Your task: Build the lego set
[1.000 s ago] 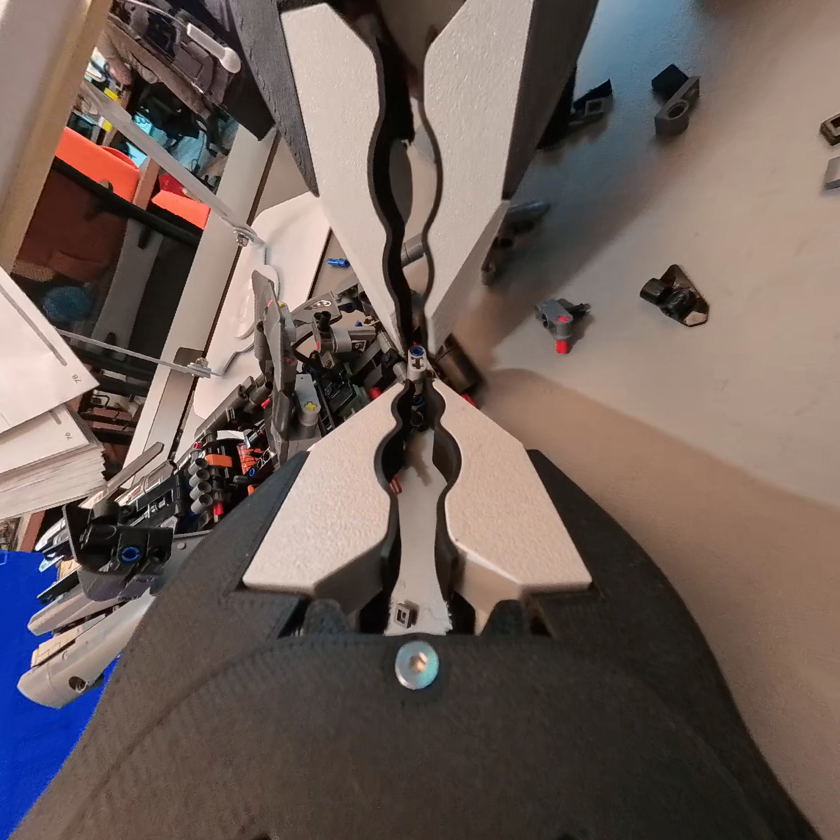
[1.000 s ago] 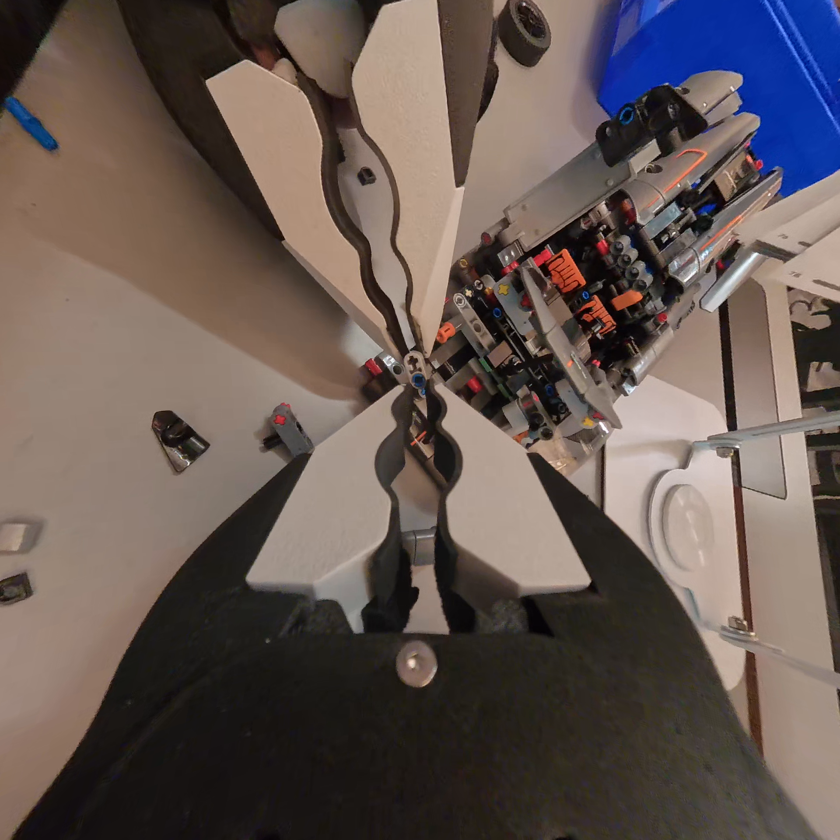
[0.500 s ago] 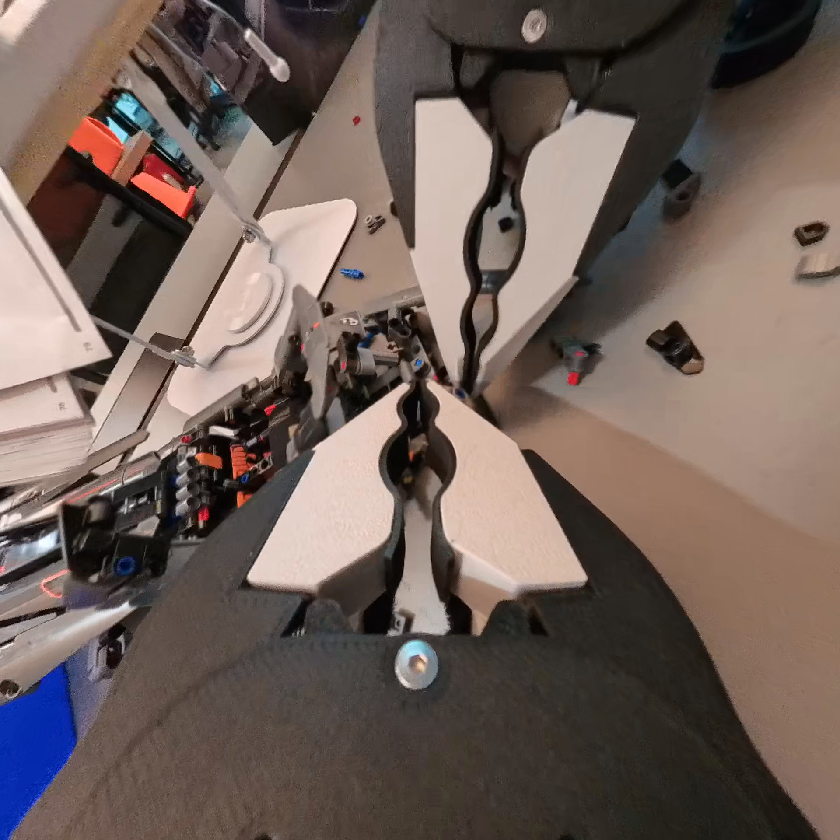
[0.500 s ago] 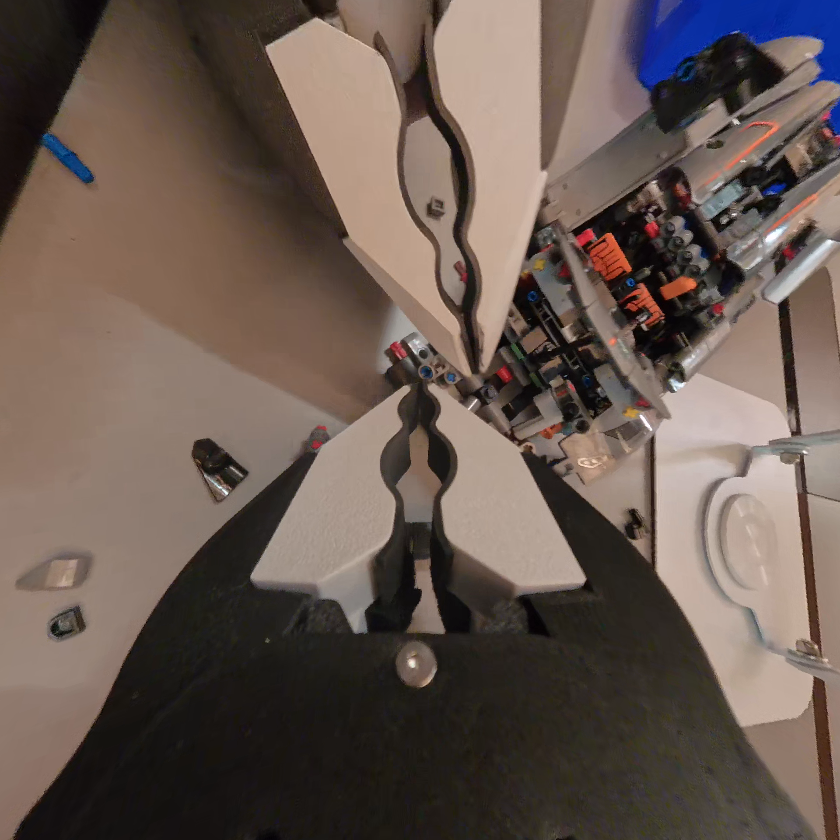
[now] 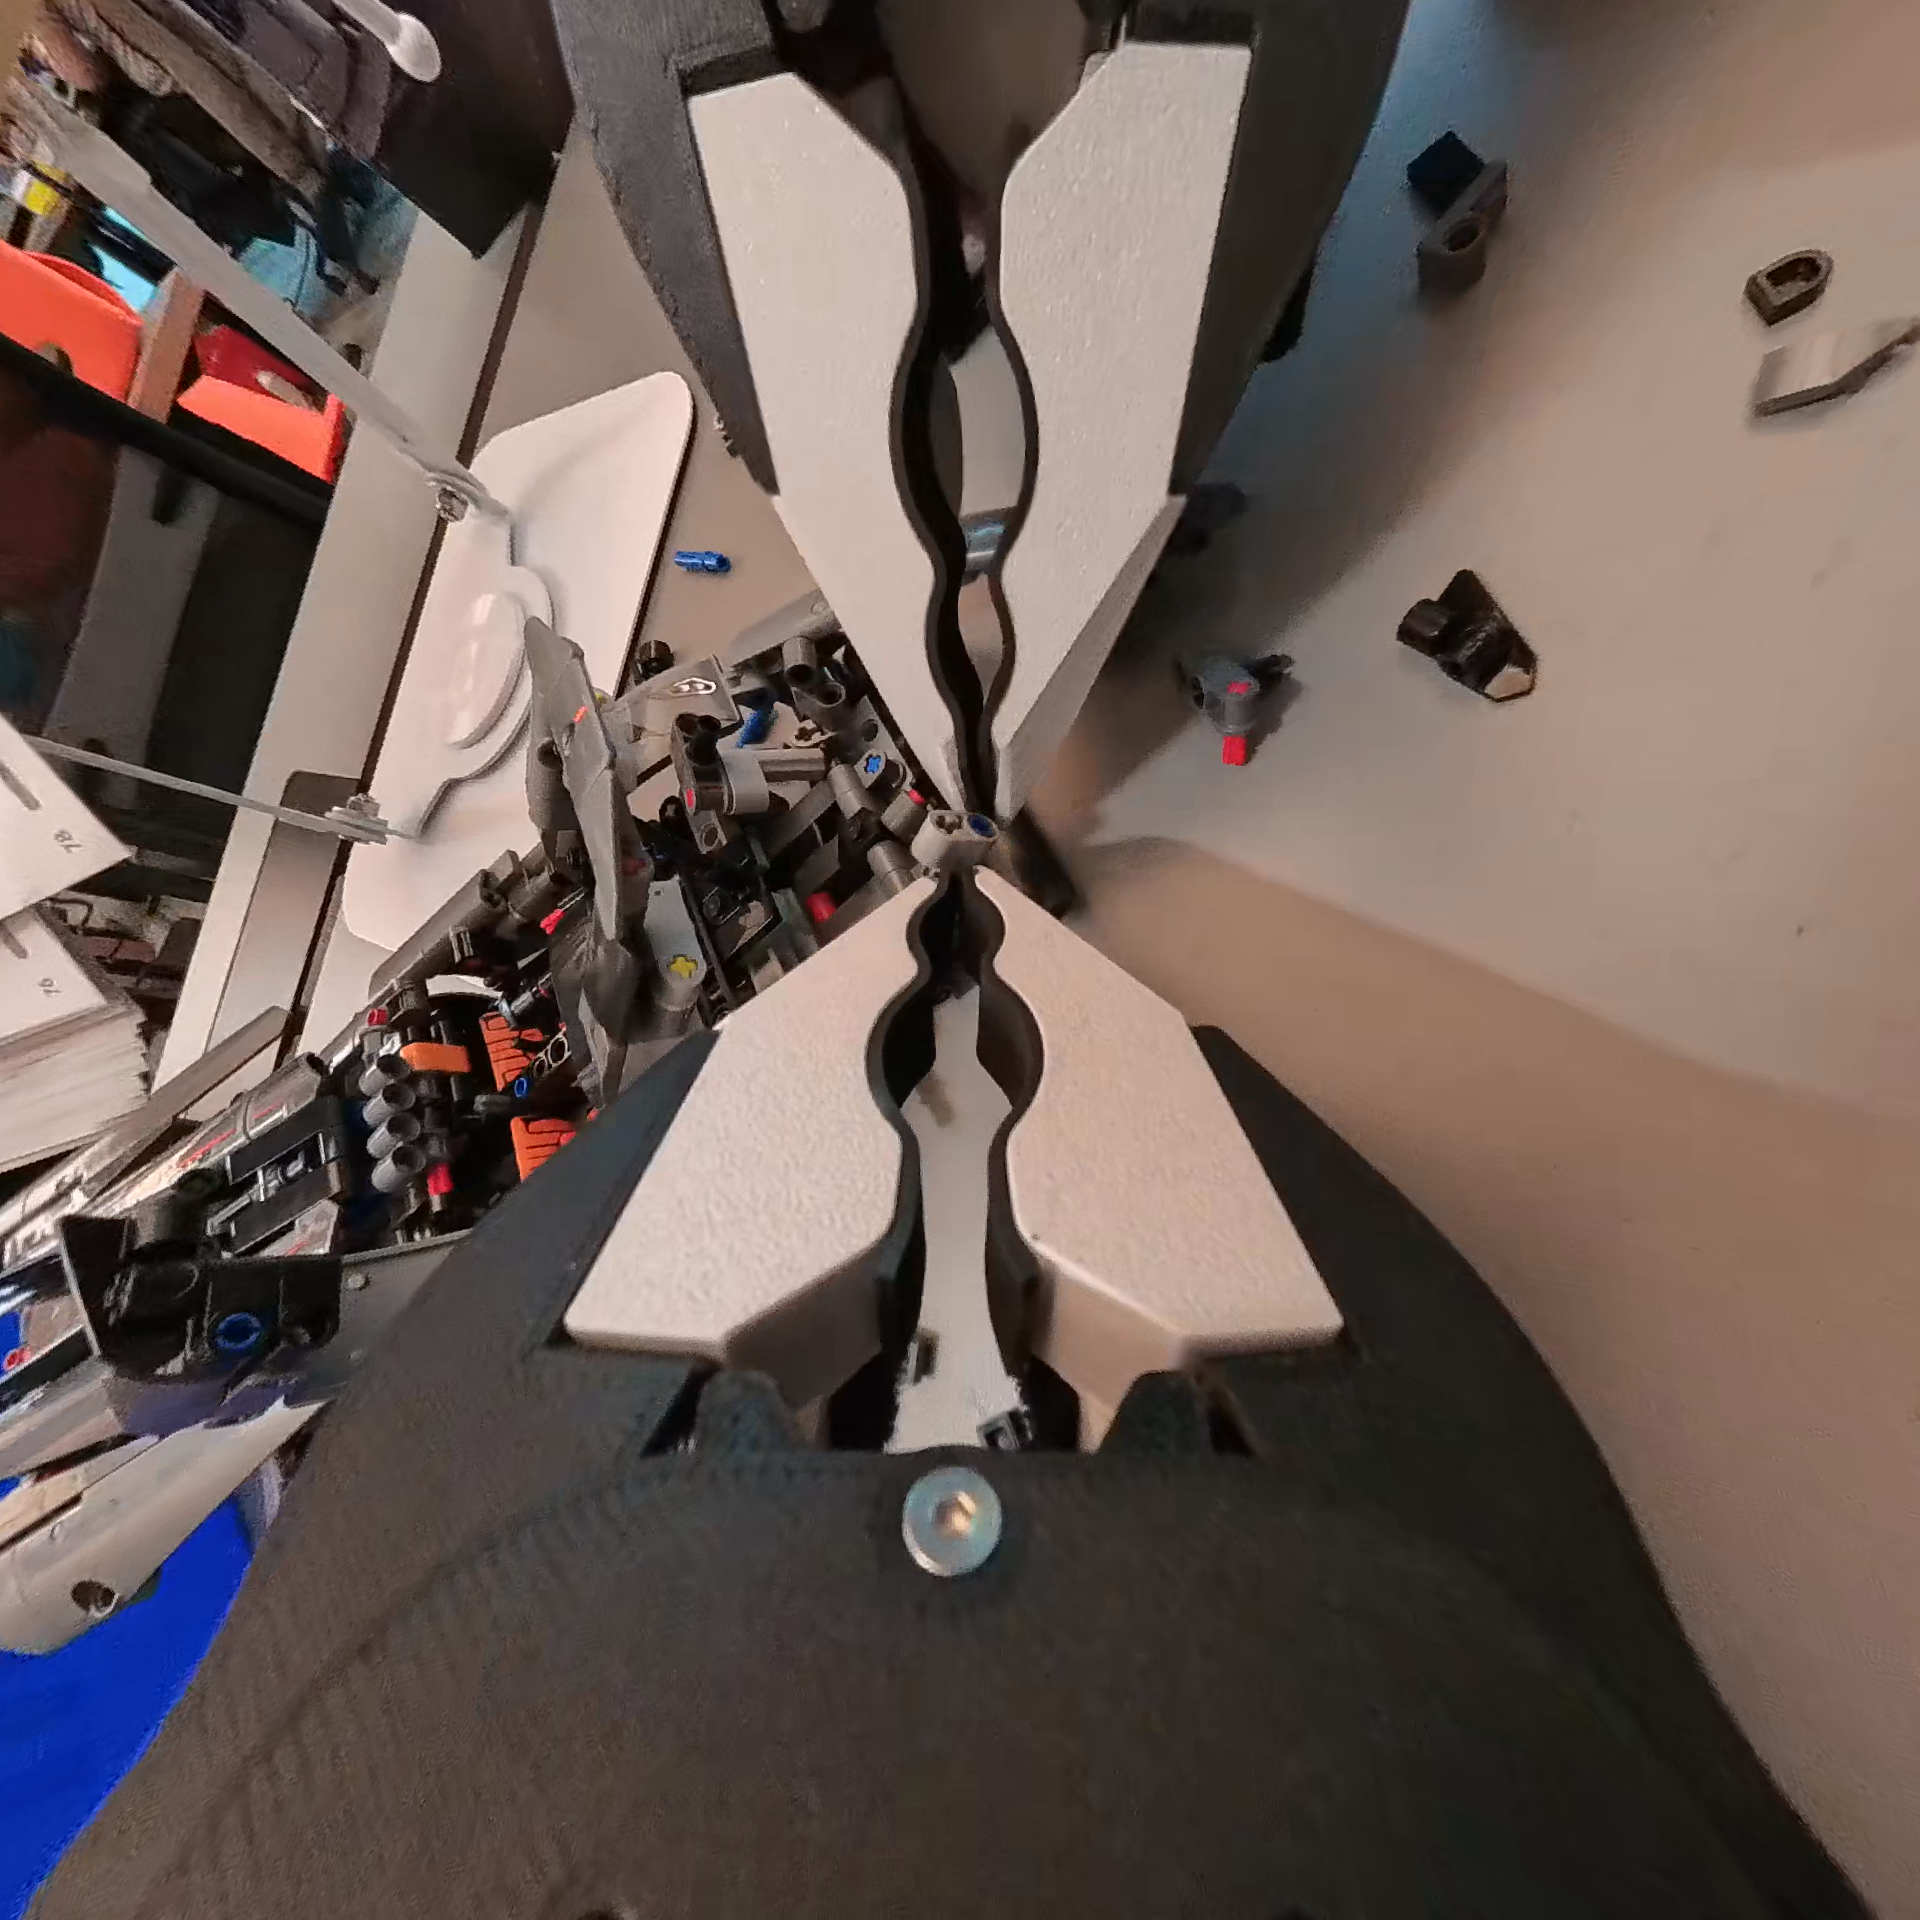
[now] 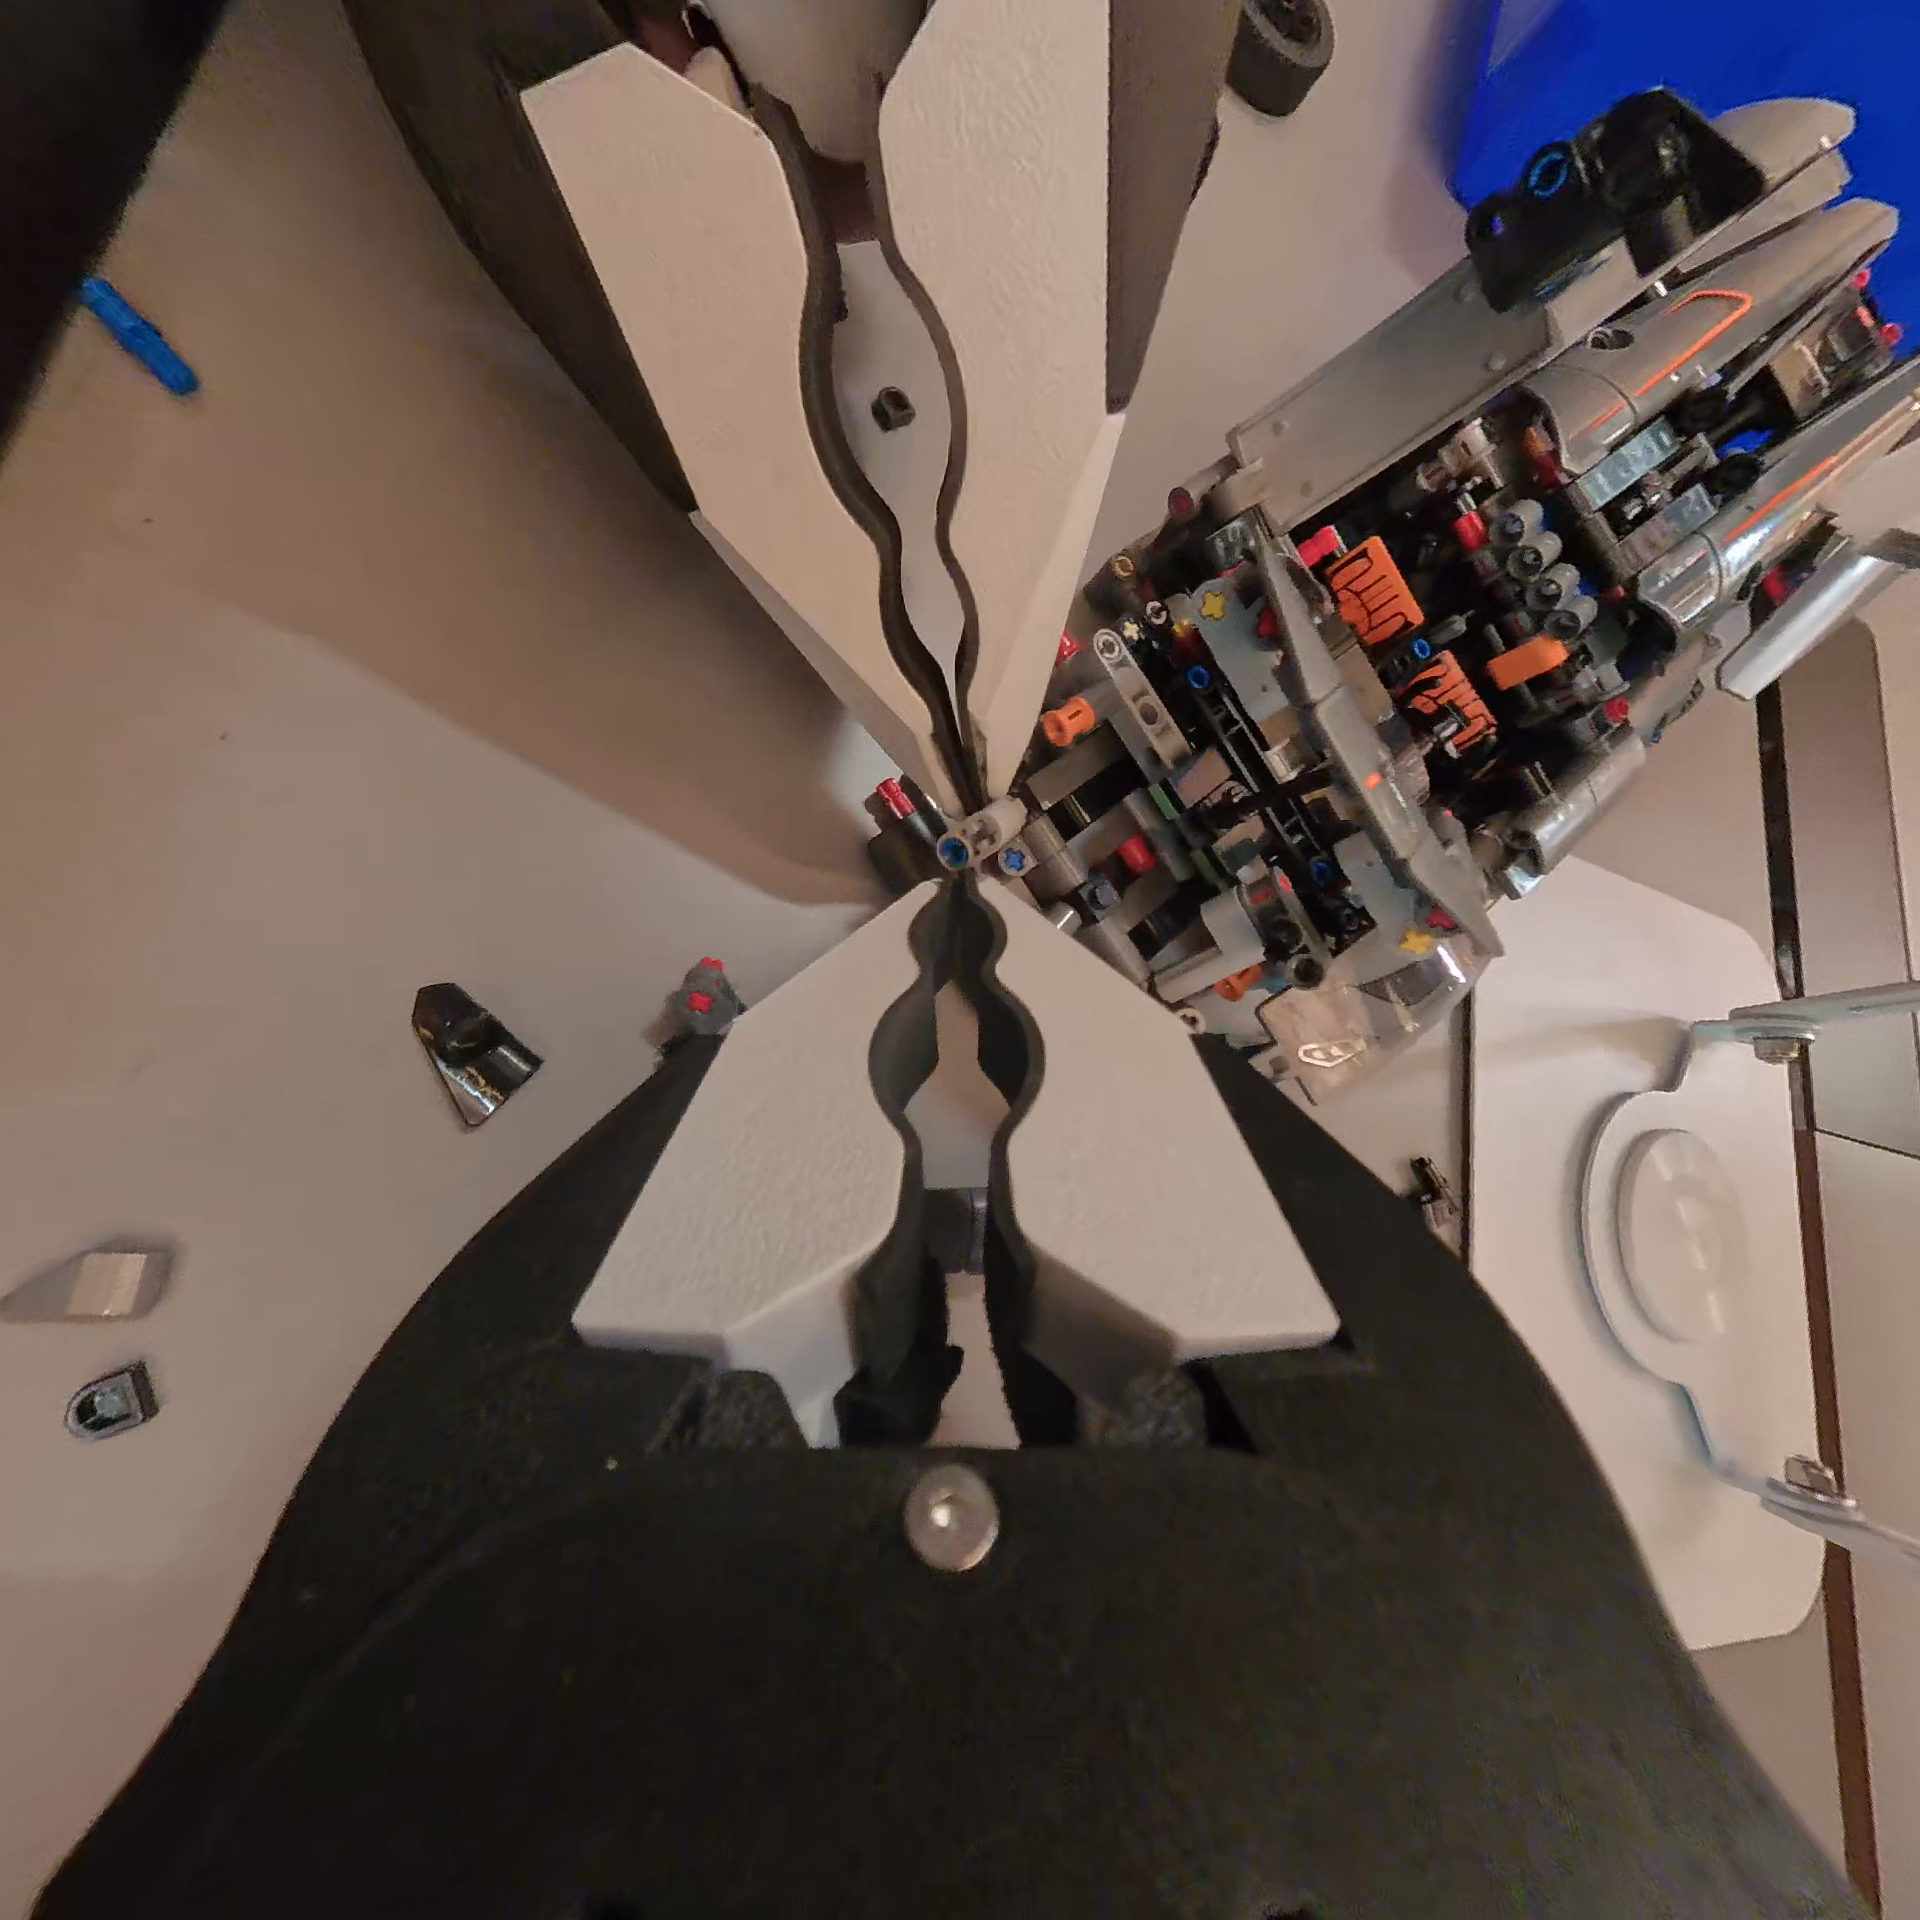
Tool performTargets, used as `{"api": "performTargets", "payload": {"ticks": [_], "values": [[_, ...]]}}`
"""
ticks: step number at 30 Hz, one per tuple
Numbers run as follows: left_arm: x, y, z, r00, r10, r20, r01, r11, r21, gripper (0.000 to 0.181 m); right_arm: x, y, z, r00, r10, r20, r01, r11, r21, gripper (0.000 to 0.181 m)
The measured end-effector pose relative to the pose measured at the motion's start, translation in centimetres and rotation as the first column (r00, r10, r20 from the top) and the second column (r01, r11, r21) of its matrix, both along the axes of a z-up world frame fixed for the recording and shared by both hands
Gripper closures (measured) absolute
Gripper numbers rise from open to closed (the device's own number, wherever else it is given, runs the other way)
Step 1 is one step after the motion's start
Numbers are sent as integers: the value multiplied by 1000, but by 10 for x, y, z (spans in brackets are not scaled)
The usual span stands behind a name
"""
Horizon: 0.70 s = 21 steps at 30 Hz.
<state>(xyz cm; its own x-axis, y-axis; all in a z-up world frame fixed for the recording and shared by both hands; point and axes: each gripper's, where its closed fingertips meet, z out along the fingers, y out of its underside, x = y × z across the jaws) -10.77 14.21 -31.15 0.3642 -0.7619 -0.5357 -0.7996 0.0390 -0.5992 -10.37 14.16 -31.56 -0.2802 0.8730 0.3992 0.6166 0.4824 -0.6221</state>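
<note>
A large grey, black and orange lego model (image 5: 623,935) lies on the pale table (image 5: 1558,1039); it also shows in the right wrist view (image 6: 1403,727). At its near corner sits a small light grey connector with a blue pin (image 5: 956,831) (image 6: 971,836). My left gripper (image 5: 958,878) is shut, its tips just against that connector. My right gripper (image 6: 961,888) is shut too and meets the connector from the opposite side. Each gripper shows in the other's view, coming from the top (image 5: 977,800) (image 6: 966,800). Whether either one pinches the connector is hidden.
Loose parts lie on the table: a grey piece with a red pin (image 5: 1231,696), black curved pieces (image 5: 1465,649) (image 6: 473,1049), a grey panel (image 6: 94,1278), a blue pin (image 6: 140,338), a tyre (image 6: 1278,52). A white stand base (image 6: 1662,1247), booklets (image 5: 52,1018) and a blue bin (image 6: 1662,83) flank the model. The grippers are tip to tip, or close to it.
Half a second ago the two grippers stood slightly apart and tilted. Now they are back tip to tip at the grey connector, as one second ago.
</note>
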Motion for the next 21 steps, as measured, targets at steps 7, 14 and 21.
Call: {"api": "performTargets", "payload": {"ticks": [7,14,21], "values": [[-1,0,2,999,0,-49,2,999,46,181,0,1,3,1000,-14,-9,14,998,-58,181],[3,1,-4,994,11,-108,0,995,103,155,0,5,8,1000,6,-30,-5,1000,13,181],[3,4,5,980,60,-188,-17,975,223,165,0,4,9,999,-12,-40,11,1000,-28,181]]}}
